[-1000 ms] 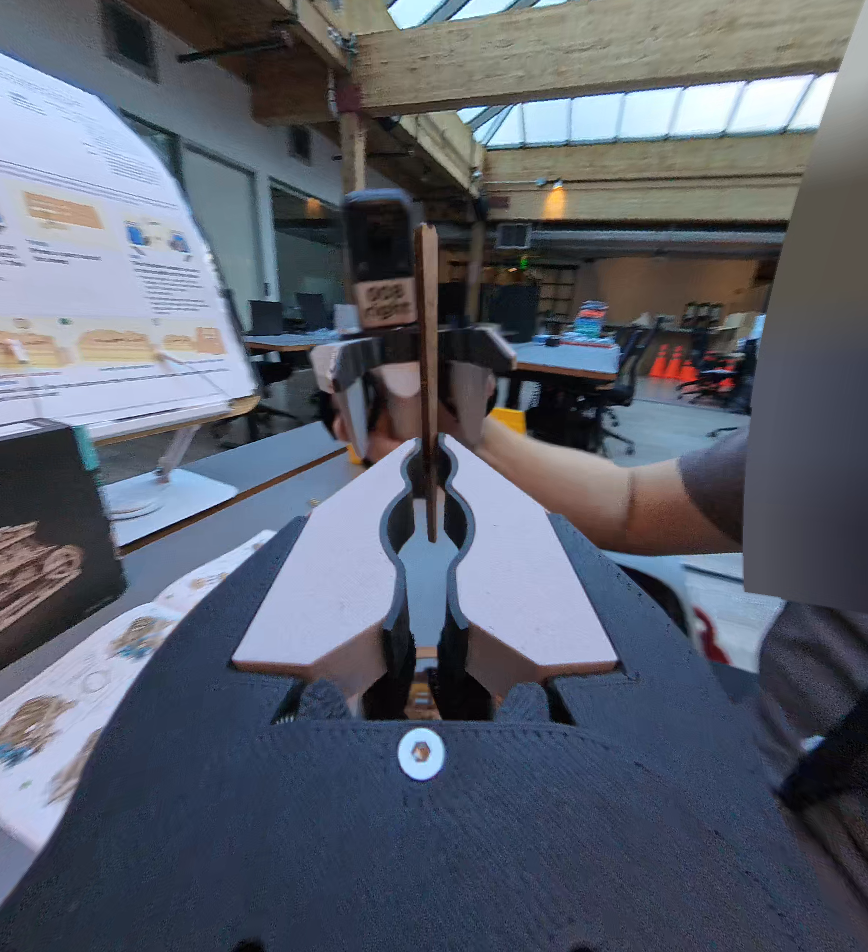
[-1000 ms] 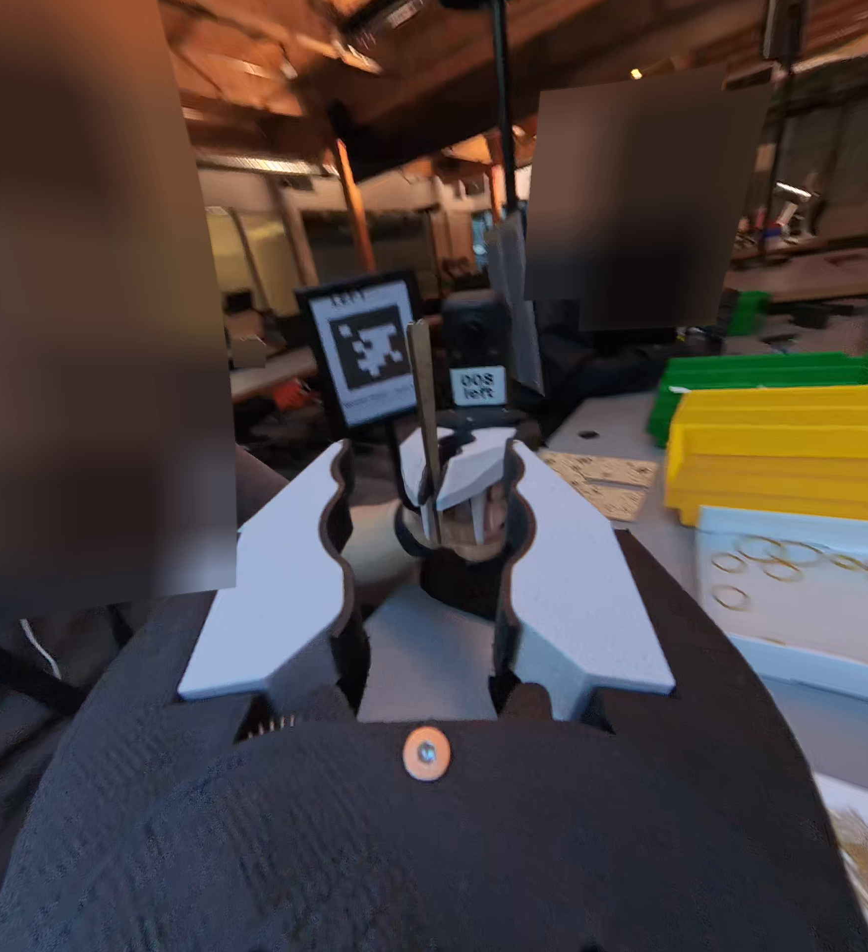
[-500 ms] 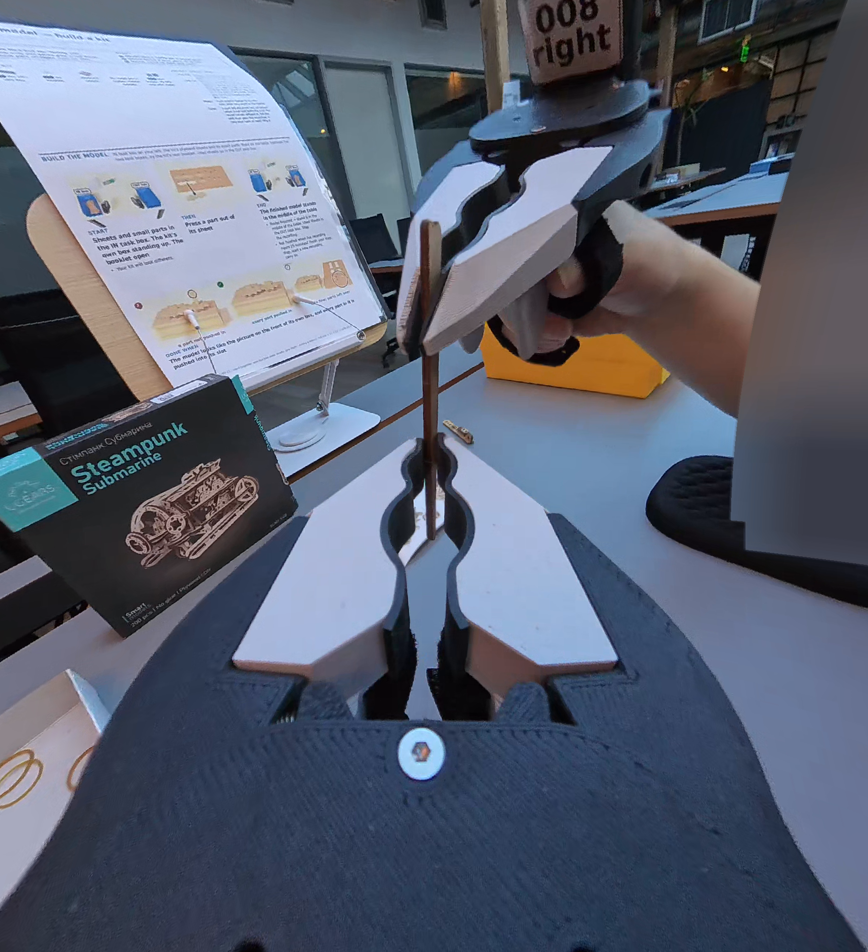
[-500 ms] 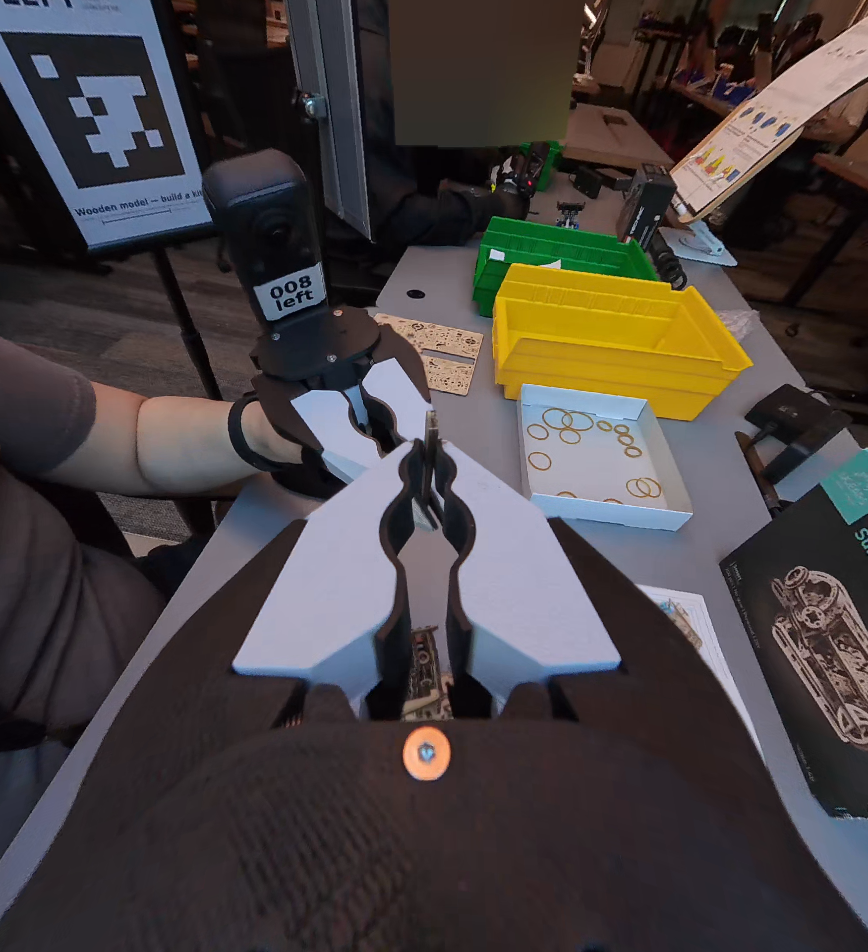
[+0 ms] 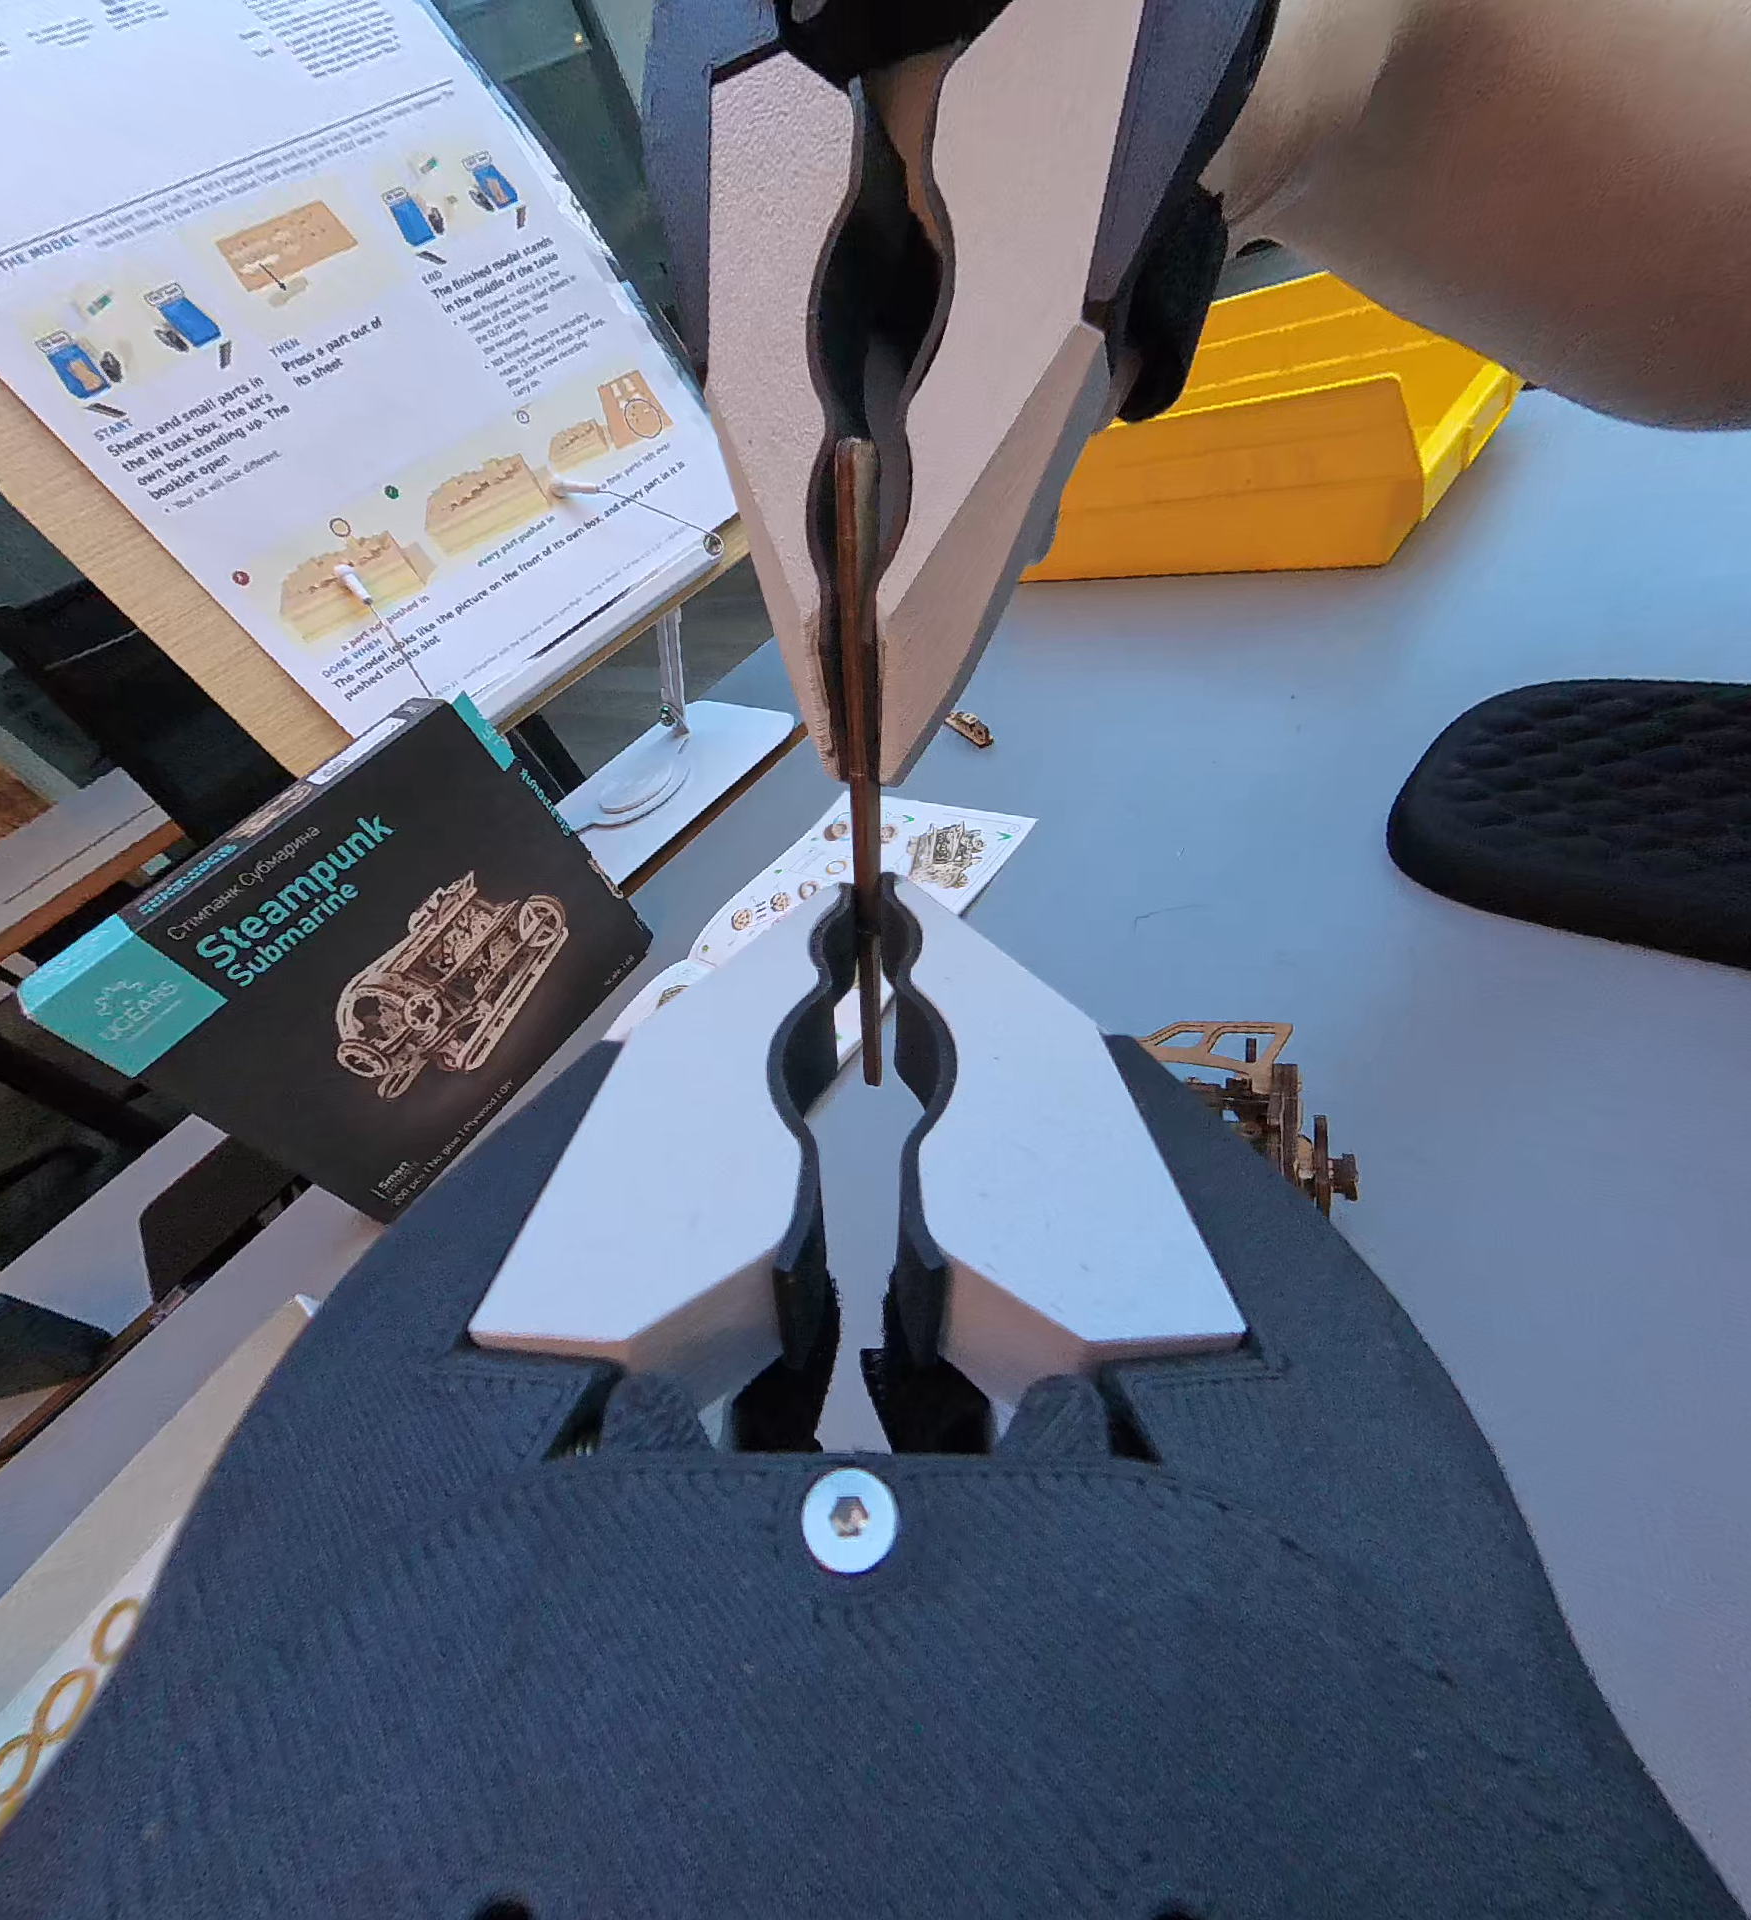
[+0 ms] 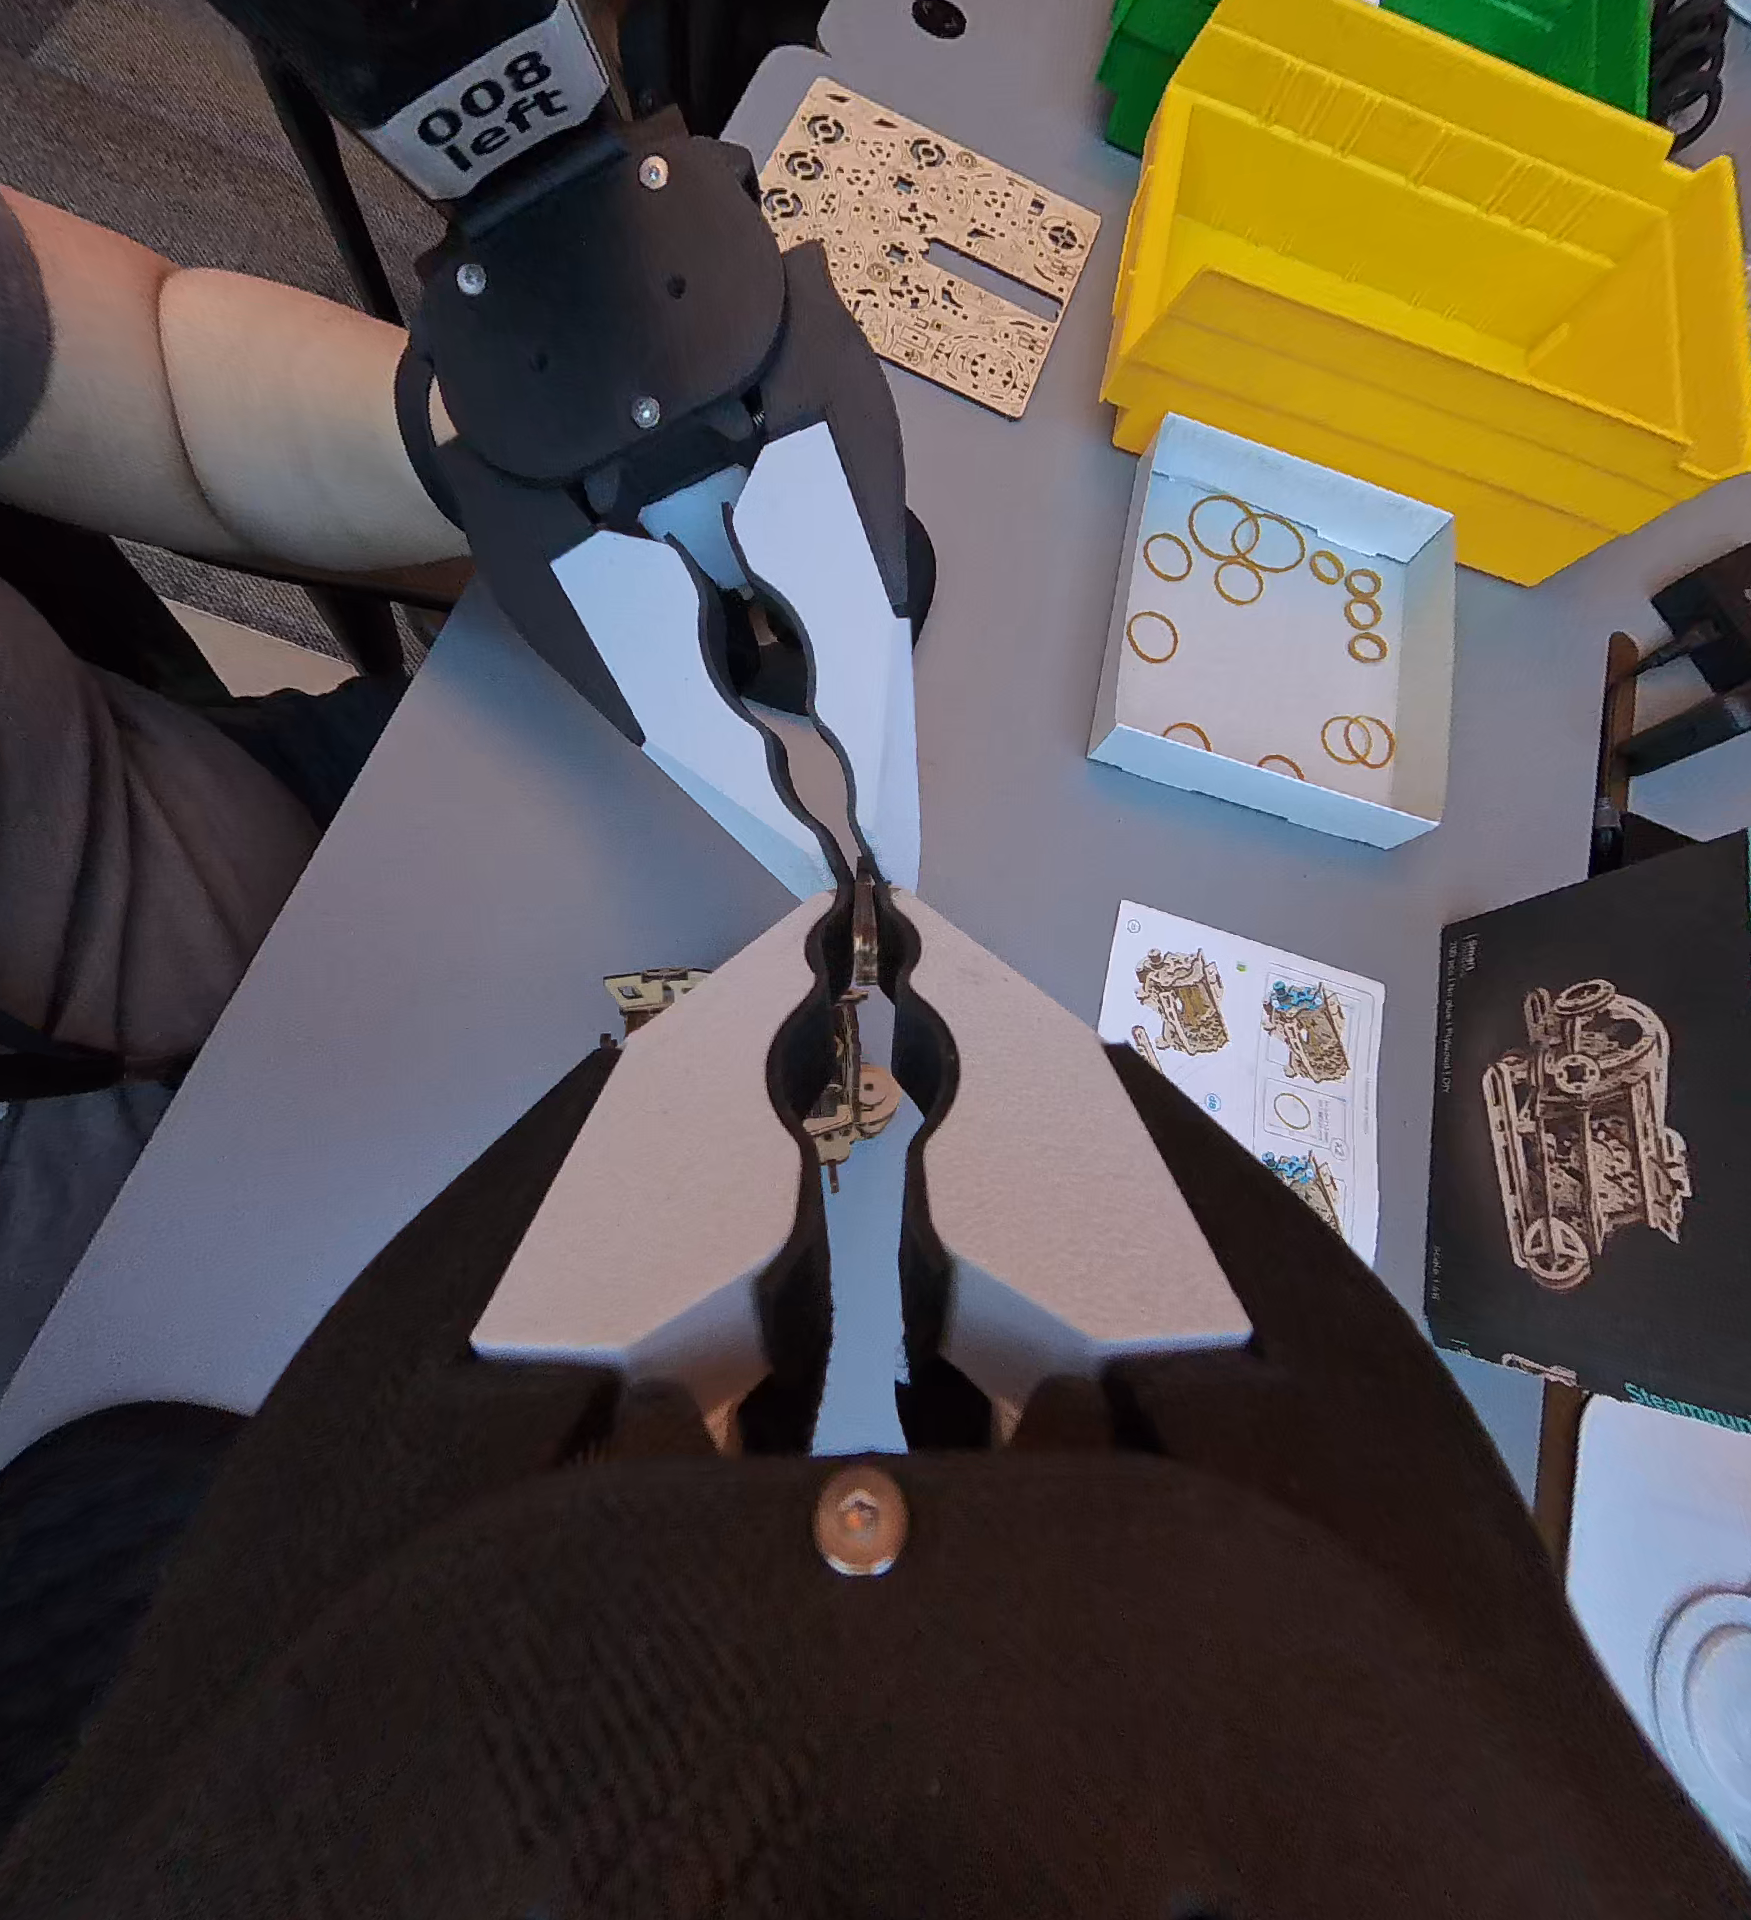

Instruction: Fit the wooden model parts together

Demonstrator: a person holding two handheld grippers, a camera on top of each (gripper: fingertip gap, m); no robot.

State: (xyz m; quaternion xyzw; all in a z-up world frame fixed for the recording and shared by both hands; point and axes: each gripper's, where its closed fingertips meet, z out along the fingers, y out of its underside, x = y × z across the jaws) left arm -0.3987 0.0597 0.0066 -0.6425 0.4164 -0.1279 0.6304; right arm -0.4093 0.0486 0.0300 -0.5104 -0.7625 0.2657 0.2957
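The thin wooden part (image 5: 858, 831) shows only its edge, so its shape is hard to tell. The left claw (image 5: 866, 914) pinches its near end, and the right claw (image 5: 850, 764) comes down from above and pinches the far end. Both claws are clenched on this one part, tip to tip.

In the right wrist view, the right claw (image 6: 863, 914) hides most of the small wooden model (image 6: 845, 1091) on the grey worktop (image 6: 497, 935) below it. Only bits peek through the gap. The left claw (image 6: 866, 868) meets it from the far side.

To the right of the claws sit one white tray (image 6: 1266, 800) with many gold rings, two yellow bins (image 6: 1422, 312), one green bin (image 6: 1536, 42) partly cut off, one black kit box (image 6: 1629, 1122) and one paper booklet (image 6: 1255, 1060). One flat wooden sheet (image 6: 933, 239) lies beyond the left claw.

In the left wrist view, a big instruction page (image 5: 310, 312) stands to the left, and a black pad (image 5: 1629, 821) lies to the right.
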